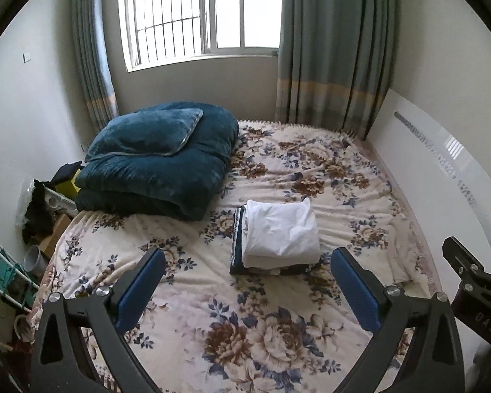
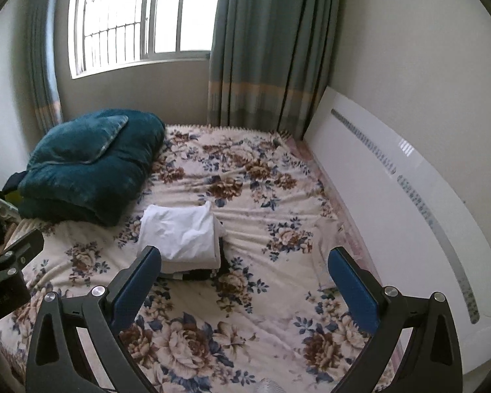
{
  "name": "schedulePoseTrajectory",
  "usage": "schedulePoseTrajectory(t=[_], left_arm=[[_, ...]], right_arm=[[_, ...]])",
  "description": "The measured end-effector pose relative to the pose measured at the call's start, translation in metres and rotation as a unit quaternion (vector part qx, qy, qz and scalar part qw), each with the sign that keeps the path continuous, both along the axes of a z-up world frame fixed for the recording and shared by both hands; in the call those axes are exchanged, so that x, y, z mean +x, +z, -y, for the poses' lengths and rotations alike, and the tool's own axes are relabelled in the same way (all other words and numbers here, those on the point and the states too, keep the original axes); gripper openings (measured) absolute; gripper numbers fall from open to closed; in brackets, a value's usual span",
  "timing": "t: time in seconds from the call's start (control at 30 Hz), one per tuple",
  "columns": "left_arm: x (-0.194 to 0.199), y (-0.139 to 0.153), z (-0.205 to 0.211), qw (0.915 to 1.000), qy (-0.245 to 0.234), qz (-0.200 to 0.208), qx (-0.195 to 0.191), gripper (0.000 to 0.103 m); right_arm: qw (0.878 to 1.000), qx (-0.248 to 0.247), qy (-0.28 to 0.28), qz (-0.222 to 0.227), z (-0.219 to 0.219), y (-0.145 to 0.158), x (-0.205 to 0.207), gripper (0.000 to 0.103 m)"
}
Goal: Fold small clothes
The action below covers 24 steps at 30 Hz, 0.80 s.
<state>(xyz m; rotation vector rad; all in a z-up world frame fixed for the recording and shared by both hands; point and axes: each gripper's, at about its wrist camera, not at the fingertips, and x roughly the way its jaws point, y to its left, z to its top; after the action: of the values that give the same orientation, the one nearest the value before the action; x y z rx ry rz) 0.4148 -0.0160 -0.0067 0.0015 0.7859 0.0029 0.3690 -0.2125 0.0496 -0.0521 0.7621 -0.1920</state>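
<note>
So the folded white garment [image 1: 281, 232] sits on top of a dark folded piece [image 1: 237, 239], a little stack out in the middle of the floral bed [image 1: 212, 327], ahead of both grippers and touching neither. From the left gripper [image 1: 248, 286] the stack is dead ahead, just past the fingers and slightly right of centre; from the right gripper [image 2: 244, 283] it's ahead and off to the left, close by the left finger. Both sets of fingers are spread wide with nothing in them. Stack's long side runs roughly away from the cameras. I'd guess the pile looks done, and either hand could reach it about equally
</note>
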Motion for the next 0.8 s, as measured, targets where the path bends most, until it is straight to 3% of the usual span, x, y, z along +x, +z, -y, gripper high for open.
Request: schedulePoseTrajectory(t=[0.33, 0.8], left_arm=[[-0.051, 0.031, 0.001, 0.9998, -0.004, 0.021, -0.003, 0.103], [-0.079, 0.048, -0.003, 0.9991, 0.001, 0.043, -0.003, 0.103]], right_arm=[[0.999, 0.016, 0.010, 0.033, -0.001, 0.055, -0.075, 0.103], [0.999, 0.026, 0.010, 0.042, -0.002, 0.072, -0.103, 0.103]])
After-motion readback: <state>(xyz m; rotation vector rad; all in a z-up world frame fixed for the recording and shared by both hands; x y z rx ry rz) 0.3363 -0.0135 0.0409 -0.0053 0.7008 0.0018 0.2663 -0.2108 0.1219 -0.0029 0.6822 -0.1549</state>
